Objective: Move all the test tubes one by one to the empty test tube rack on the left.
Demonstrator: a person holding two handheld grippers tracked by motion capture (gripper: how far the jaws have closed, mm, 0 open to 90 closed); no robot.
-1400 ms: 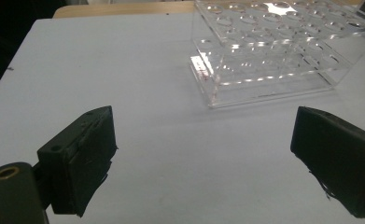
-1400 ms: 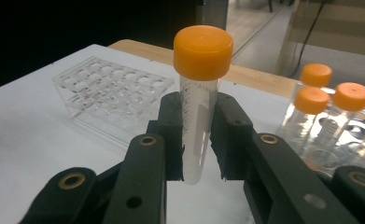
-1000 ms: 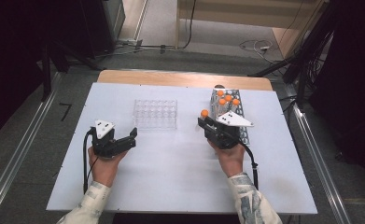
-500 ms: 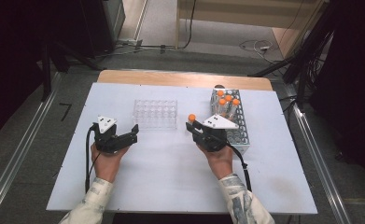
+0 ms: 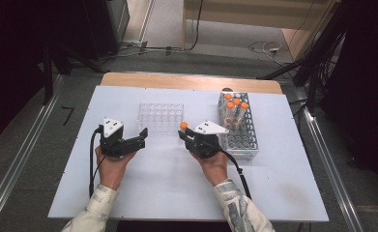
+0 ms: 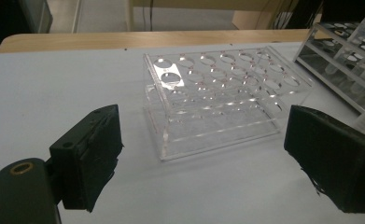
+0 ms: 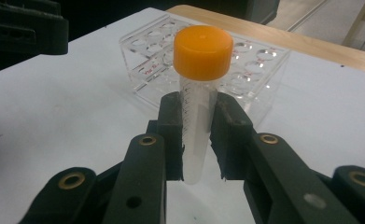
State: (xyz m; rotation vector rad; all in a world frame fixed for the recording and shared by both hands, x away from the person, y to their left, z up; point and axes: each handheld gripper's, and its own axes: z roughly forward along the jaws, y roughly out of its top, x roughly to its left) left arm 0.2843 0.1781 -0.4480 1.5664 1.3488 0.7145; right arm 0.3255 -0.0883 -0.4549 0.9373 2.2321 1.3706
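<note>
- You have two racks on the tabletop [image 5: 128, 193]: one clear plastic rack [image 5: 160, 117] and one metal wire rack [image 5: 239, 126].
- You can count four orange-capped tubes: three standing in the wire rack [image 5: 236, 107] and one tube [image 7: 199, 88] in your right hand-held gripper [image 5: 184, 136].
- You hold two hand-held grippers, the other being the left hand-held gripper [image 5: 141, 138].

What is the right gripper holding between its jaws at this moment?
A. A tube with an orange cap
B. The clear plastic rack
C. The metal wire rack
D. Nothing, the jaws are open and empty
A: in the right gripper view, the right gripper has both jaws pressed on a clear tube with an orange cap, in front of the clear plastic rack.
</note>
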